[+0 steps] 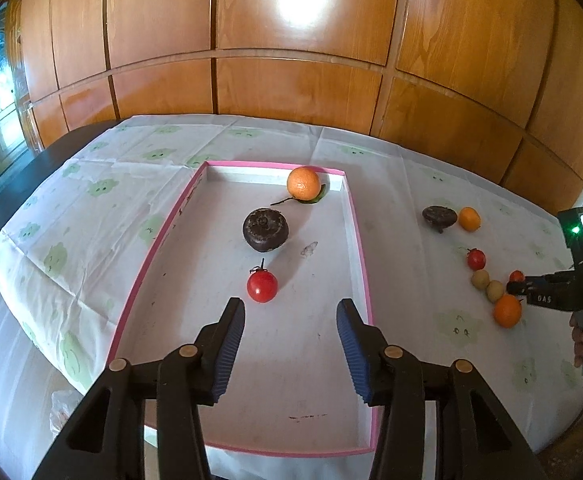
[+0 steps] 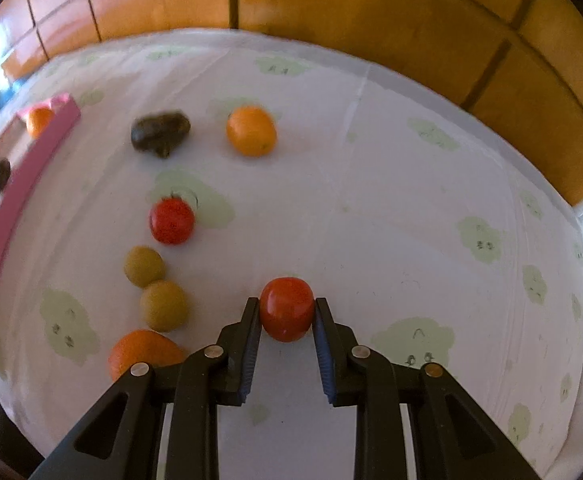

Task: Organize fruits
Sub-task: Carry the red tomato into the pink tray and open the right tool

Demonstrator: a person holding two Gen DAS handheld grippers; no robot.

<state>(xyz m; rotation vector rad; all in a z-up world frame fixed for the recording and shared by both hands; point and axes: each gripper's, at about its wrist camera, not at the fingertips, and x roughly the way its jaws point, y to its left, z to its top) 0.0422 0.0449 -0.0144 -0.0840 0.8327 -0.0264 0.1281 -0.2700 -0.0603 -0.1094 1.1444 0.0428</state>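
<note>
On the bench (image 1: pixel 411 200), the pink-rimmed tray (image 1: pixel 355 216) holds an orange (image 1: pixel 303 183), a dark fruit (image 1: pixel 266 229) and a red tomato (image 1: pixel 262 286) just ahead of the spread, empty left tool (image 1: pixel 290 314), while the right tool (image 2: pixel 287 308) pinches a second tomato (image 2: pixel 286 309) outside the tray.

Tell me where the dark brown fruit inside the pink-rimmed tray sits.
In the left wrist view, the dark brown fruit lies mid-tray, between the orange behind and the red tomato in front.
</note>
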